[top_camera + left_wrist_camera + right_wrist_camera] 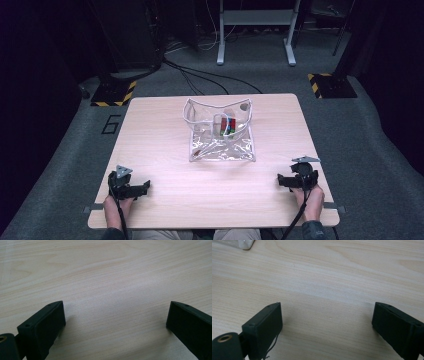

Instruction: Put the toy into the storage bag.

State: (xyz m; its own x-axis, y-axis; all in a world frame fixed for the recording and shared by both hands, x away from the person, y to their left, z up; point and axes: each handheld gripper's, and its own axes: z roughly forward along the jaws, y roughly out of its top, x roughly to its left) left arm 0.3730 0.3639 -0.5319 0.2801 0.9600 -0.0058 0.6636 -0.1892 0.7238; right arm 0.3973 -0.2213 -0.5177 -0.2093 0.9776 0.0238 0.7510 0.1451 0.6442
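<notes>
Both grippers rest low on the table (165, 190), the left gripper (137, 188) and right gripper (284, 181) each with jaws spread wide, holding and touching nothing but bare wood between them. Well ahead of both jaws, midway between them, sits a clear plastic bag (220, 131), crumpled, white-edged, with small red, green and blue pieces inside.

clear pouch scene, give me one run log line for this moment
left tongs: open, empty, near table edge | right tongs: open, empty | clear pouch: table centre, untouched, colourful item inside
</notes>
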